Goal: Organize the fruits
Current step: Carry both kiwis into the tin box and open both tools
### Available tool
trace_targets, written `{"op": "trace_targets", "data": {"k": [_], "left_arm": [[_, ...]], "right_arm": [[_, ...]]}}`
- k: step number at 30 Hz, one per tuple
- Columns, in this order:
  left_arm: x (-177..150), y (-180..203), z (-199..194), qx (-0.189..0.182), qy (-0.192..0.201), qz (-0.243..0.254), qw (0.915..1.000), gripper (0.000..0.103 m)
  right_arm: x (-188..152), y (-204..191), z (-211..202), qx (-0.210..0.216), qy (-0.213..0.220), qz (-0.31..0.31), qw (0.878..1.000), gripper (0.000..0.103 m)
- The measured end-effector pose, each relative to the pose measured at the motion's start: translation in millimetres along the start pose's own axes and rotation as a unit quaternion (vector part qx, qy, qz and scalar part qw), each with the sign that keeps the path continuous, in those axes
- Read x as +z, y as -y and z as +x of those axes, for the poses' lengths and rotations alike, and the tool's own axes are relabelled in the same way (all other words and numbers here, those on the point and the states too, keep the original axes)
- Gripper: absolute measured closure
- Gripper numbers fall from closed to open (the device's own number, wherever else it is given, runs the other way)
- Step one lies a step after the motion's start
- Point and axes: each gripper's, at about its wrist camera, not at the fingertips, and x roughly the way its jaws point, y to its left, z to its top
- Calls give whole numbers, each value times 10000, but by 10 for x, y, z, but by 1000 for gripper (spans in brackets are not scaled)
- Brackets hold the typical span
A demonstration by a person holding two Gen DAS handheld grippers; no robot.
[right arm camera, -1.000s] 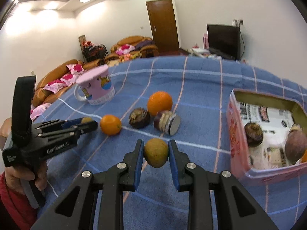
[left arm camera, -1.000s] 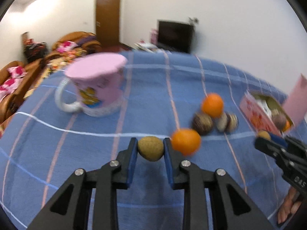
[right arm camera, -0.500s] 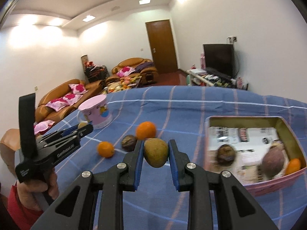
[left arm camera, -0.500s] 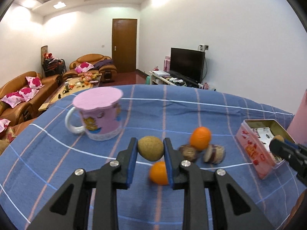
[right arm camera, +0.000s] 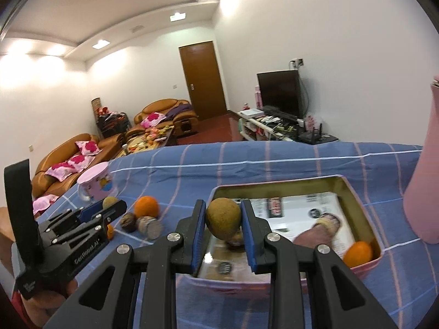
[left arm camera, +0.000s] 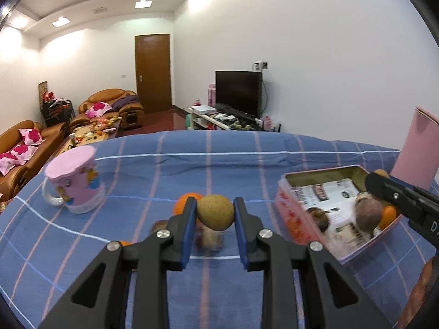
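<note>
My left gripper (left arm camera: pixel 215 204) is shut on a round brown-green fruit (left arm camera: pixel 216 215), held above the blue checked cloth, left of the pink tin (left arm camera: pixel 286 211). Behind its fingers lie an orange (left arm camera: pixel 181 204) and dark fruits, blurred. My right gripper (right arm camera: pixel 223 205) is shut on a similar brown fruit (right arm camera: pixel 223 220), hanging over the near left part of the tin (right arm camera: pixel 354 192). In the tin lie an orange (right arm camera: pixel 358 253) and a purplish fruit (right arm camera: pixel 308 240). On the cloth to the left lie an orange (right arm camera: pixel 146 206) and two dark fruits (right arm camera: pixel 129 222).
A pink mug (left arm camera: pixel 75 183) with a lid stands at the left of the cloth. A tall pink bottle (right arm camera: pixel 425 178) stands just right of the tin. A hand grips the left gripper's handle (right arm camera: pixel 41 249) at the lower left. Sofas, a door and a television lie beyond.
Both grippers have risen and swung right toward the tin, each still holding its fruit. The right one has come from over the cloth to over the tin.
</note>
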Motion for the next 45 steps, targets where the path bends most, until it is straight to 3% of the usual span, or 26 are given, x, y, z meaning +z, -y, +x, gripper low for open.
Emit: {"op": "trace_targets", "data": {"k": [13, 27, 34, 45], "left_arm": [[124, 786, 170, -307, -49, 290, 9991, 75], [121, 1389, 542, 2, -517, 515, 9973, 75], [86, 1427, 634, 140, -664, 546, 9962, 75], [99, 1416, 684, 174, -747, 501, 9958, 75]], "right_arm": [[122, 606, -25, -677, 129, 102, 9976, 76], [111, 875, 297, -1126, -320, -34, 9931, 75], [65, 880, 478, -1141, -632, -135, 9914, 75], [31, 979, 547, -524, -827, 222, 9949, 75]]}}
